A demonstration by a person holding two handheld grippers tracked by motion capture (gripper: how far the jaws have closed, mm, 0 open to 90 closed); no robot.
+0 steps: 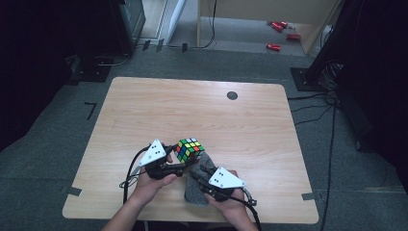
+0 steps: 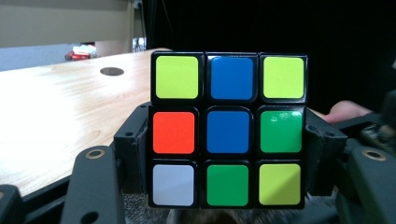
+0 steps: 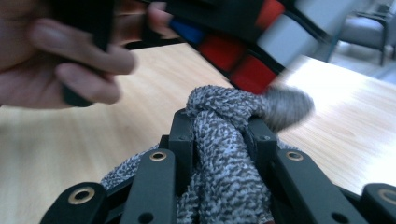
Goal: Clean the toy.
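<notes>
Grey knitted cloth [image 3: 224,154], nubbly and soft, was bunched tight between jaws of right claw [image 1: 198,175], its tip at underside of cube. Puzzle cube [image 2: 229,128], hard glossy plastic with black-edged square tiles in yellow-green, blue, orange, green, white, was clamped at its sides in left claw [image 1: 179,161], held just above pale wood-grain bench [image 1: 250,120]. Judged: wiping under way, most faces still unwiped. Dark round cap [image 1: 232,95] was set in far bench.

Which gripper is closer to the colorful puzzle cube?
Left. The left gripper has its jaws clamped on the cube. The right gripper sits just beside and below it, pinching a grey cloth against the cube's underside.
</notes>
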